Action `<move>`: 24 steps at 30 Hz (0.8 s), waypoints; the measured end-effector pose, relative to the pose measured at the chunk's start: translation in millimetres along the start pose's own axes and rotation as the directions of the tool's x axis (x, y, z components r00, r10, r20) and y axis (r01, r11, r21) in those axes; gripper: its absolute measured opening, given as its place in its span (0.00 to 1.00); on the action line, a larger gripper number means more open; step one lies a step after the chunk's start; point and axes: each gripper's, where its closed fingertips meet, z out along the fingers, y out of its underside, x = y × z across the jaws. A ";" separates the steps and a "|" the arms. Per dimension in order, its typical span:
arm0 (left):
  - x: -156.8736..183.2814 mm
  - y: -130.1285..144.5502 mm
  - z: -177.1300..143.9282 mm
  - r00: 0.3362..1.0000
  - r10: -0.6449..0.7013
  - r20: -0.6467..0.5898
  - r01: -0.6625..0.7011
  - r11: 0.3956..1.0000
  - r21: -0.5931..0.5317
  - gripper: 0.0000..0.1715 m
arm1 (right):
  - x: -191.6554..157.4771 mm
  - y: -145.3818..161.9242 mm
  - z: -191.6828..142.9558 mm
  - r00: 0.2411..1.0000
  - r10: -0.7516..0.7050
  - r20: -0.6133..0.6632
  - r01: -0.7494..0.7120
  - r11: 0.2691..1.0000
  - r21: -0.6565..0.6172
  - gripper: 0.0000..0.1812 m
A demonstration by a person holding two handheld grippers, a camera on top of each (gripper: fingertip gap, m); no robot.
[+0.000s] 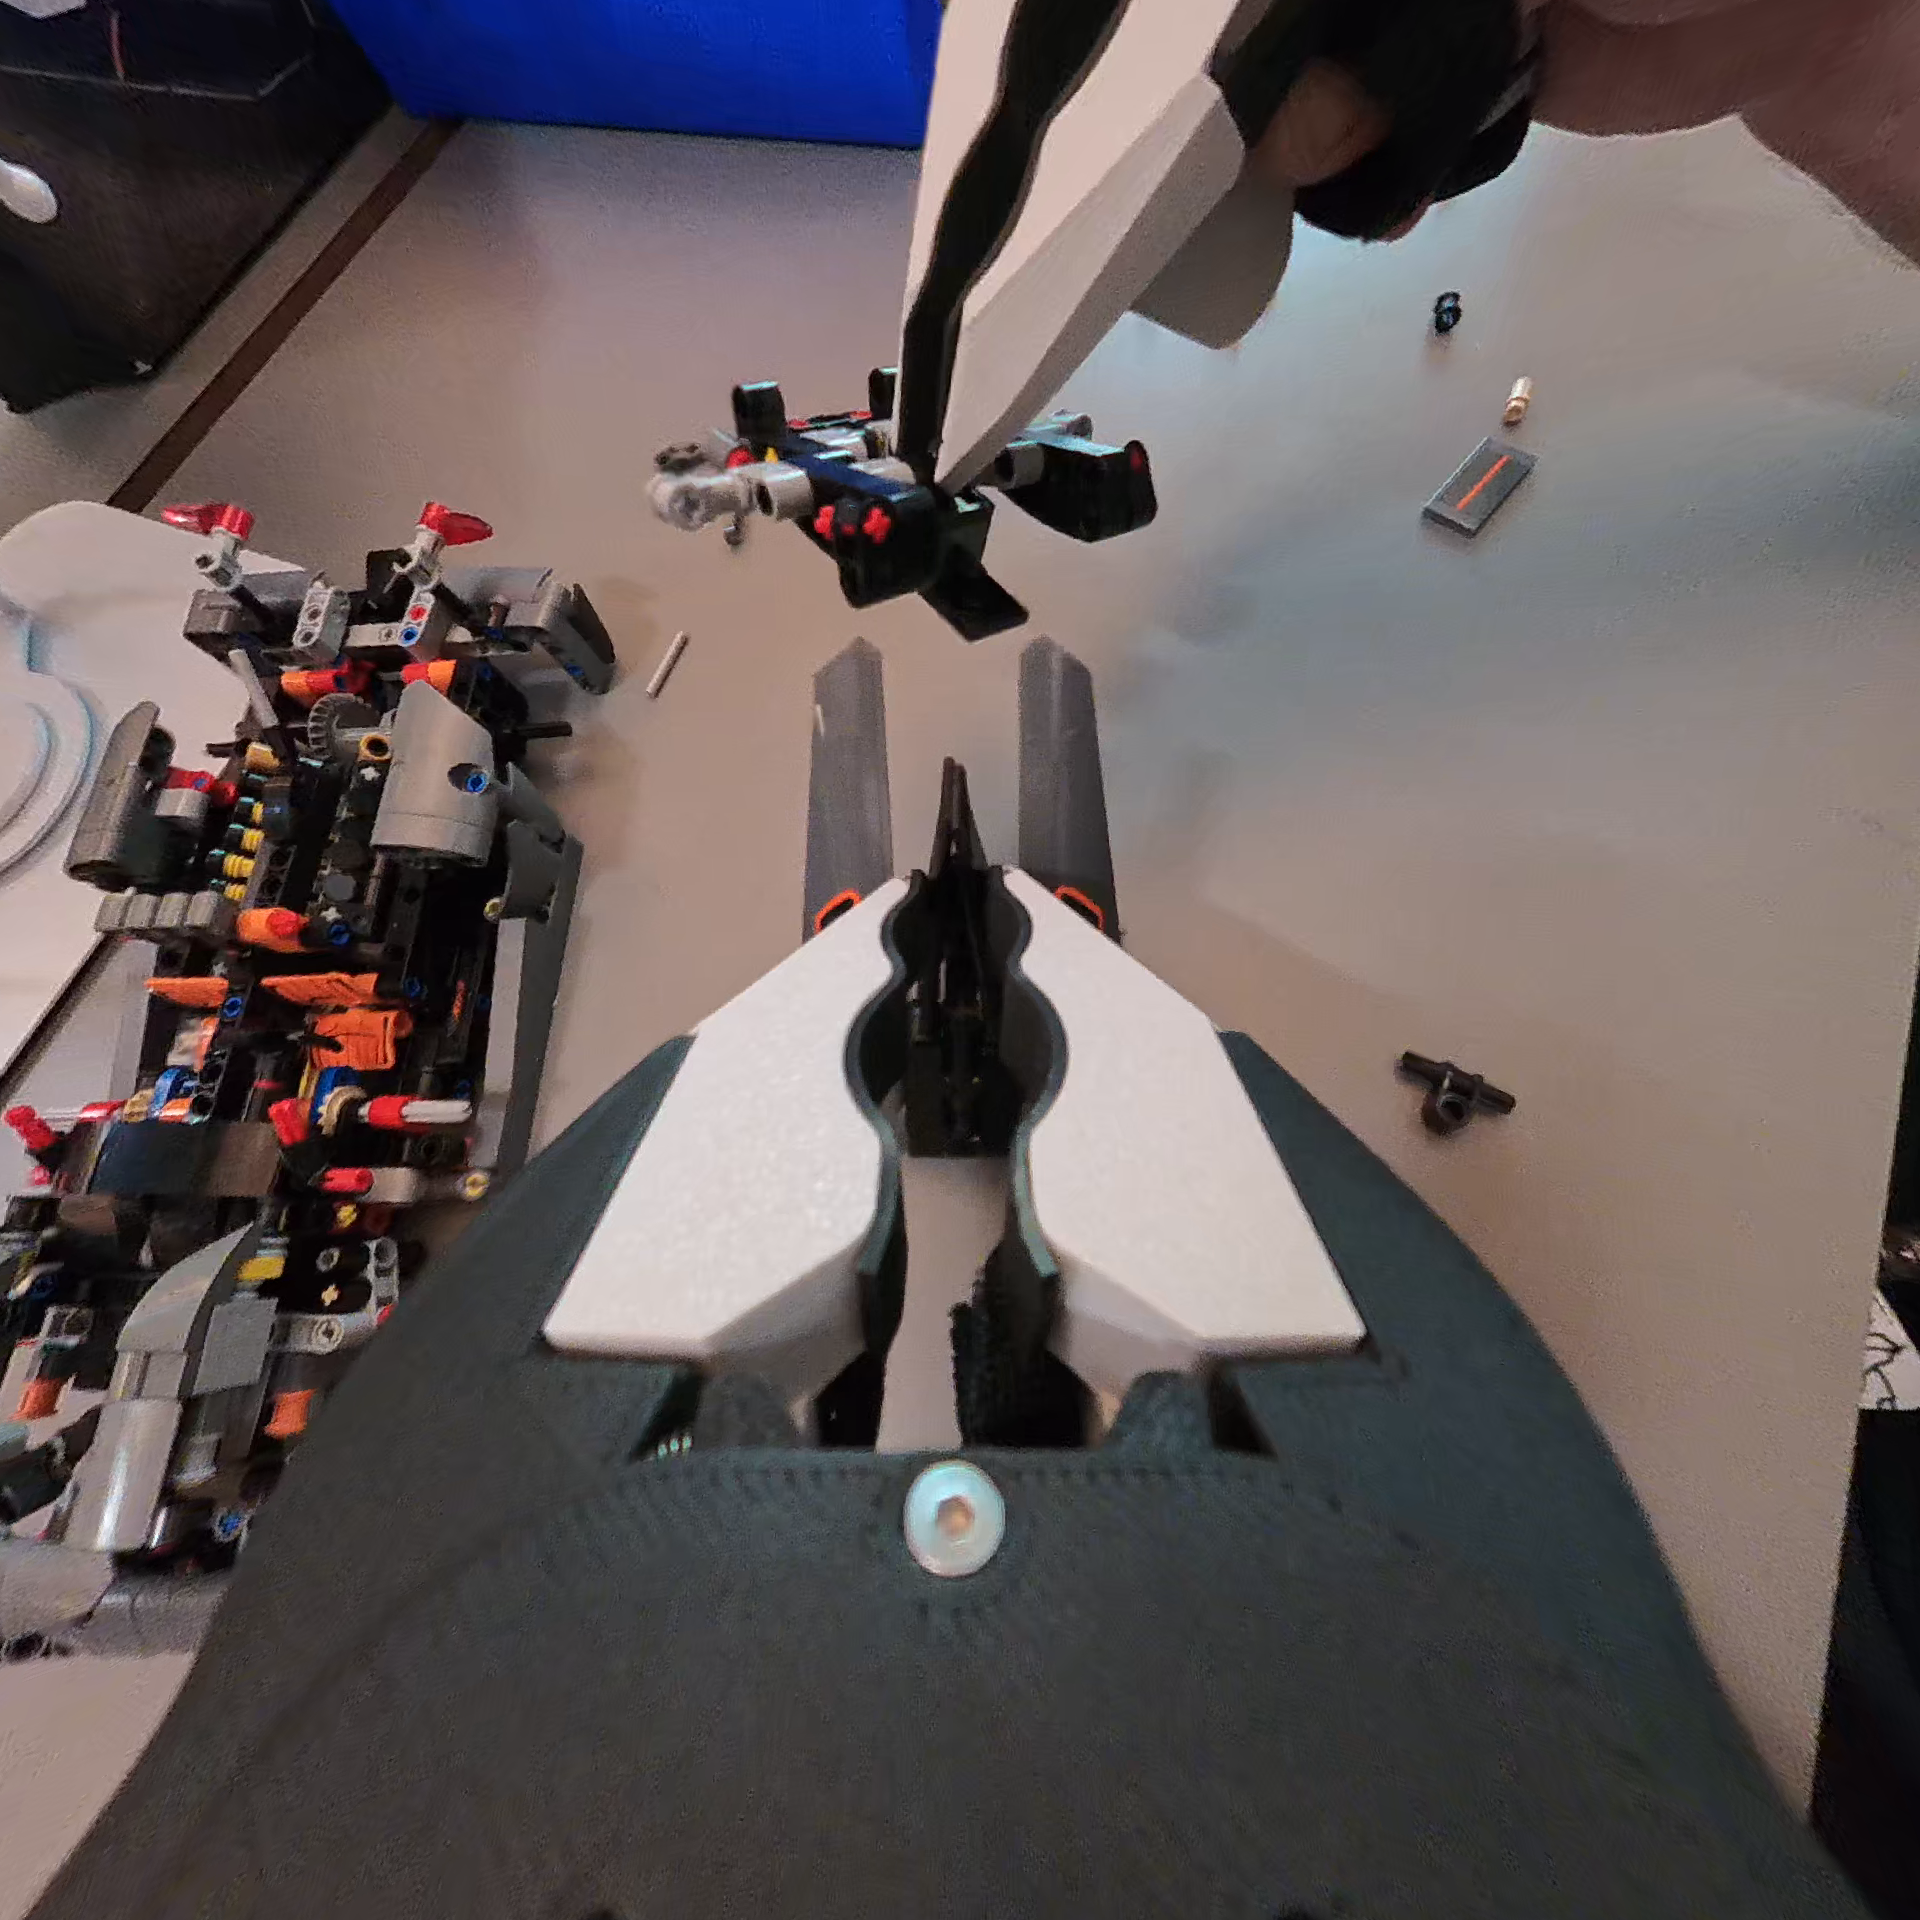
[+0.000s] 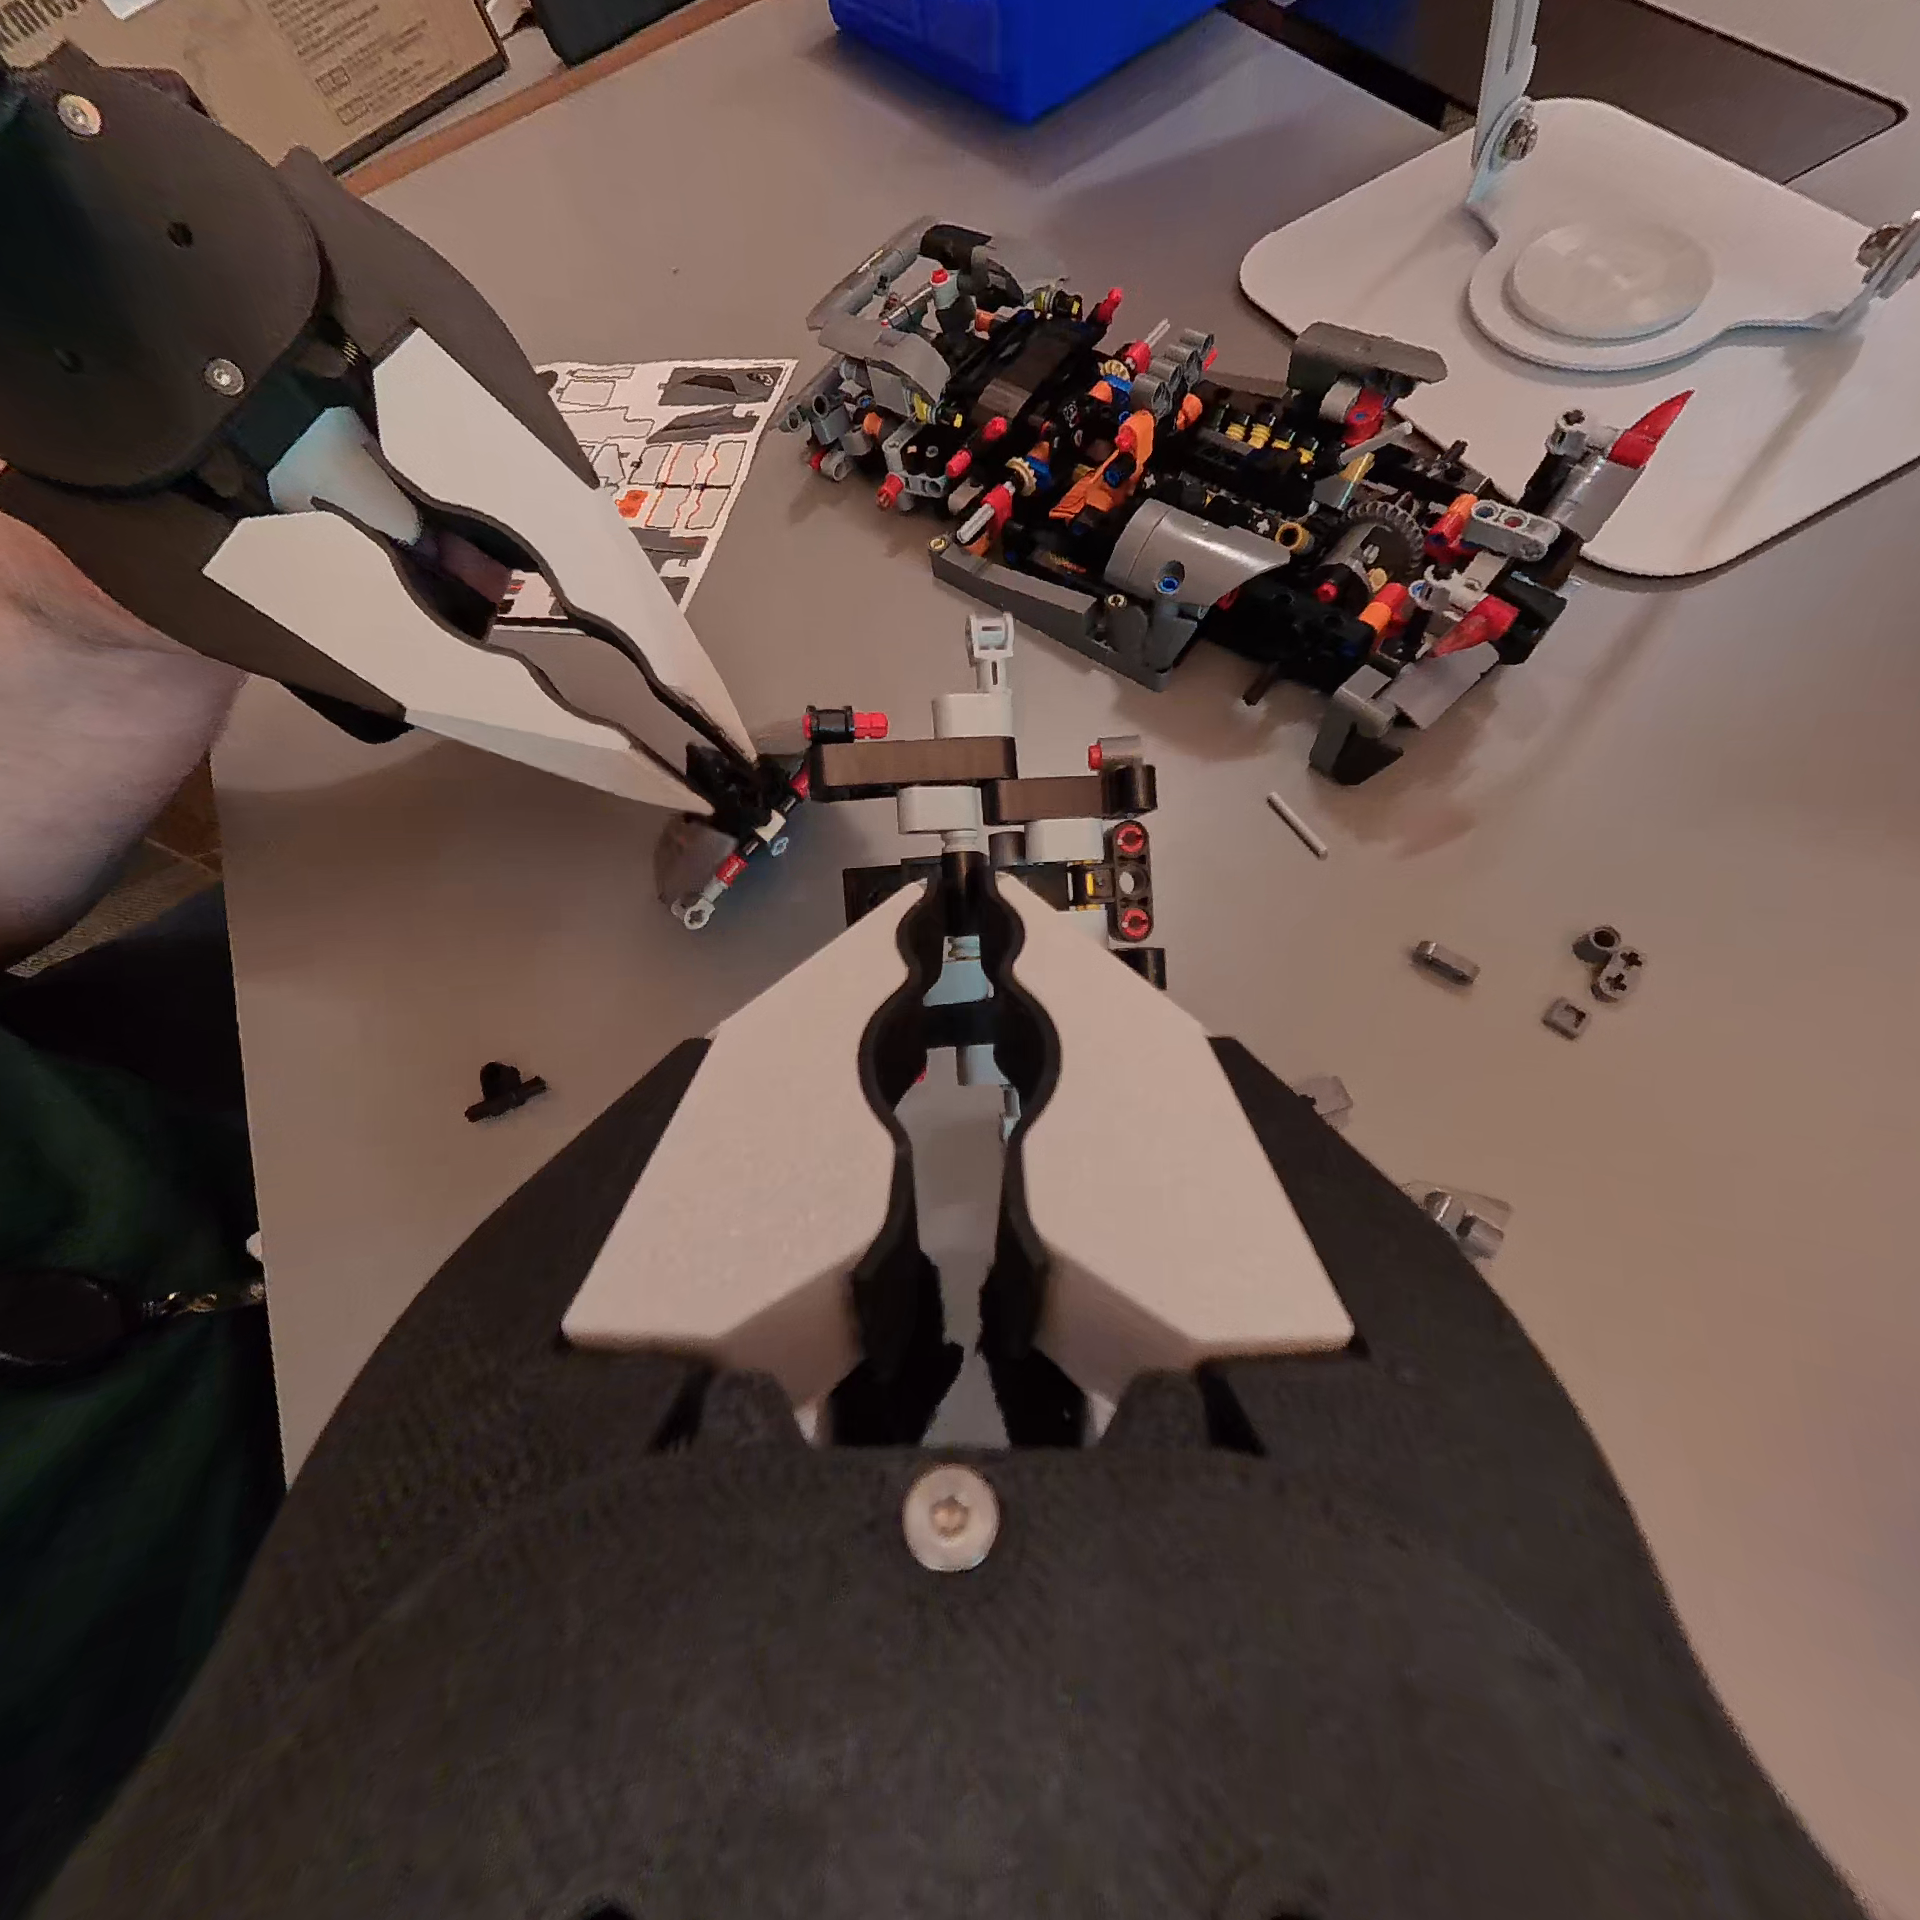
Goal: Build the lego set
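Grey table [image 2: 1558, 1039] here, with a blue bin [image 1: 644, 62] at the top edge and a white stand base [image 2: 1382, 239] in the upper right of the right wrist view. The big half-built car chassis [image 2: 1195, 499] sits next to that base, well out of the action.

The action is mid-frame. The right gripper [image 2: 961, 868] is clamped on a small sub-assembly [image 2: 914, 764] of brown, grey and black beams and holds it off the table. Its long axis runs left-right across both views. The left gripper [image 1: 951, 821] is clenched on a black part with two dark grey panels [image 1: 850, 779] sticking forward.

In the left wrist view the sub-assembly hangs just above the panel tips, dead ahead. In the right wrist view the left claw comes in from the upper left and meets the sub-assembly's left end. I can't tell if they're touching yet. So I'd guess the left hand pushes straight forward along its fingers onto that left end.

Loose bits include a grey axle [image 2: 1297, 826] and a black connector [image 1: 1455, 1101].
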 end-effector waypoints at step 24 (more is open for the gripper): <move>12.3 13.7 33.0 0.999 0.029 -0.040 -0.034 0.993 -0.113 0.13 | 13.3 7.8 -4.6 1.000 0.025 0.005 -0.025 1.000 0.016 0.02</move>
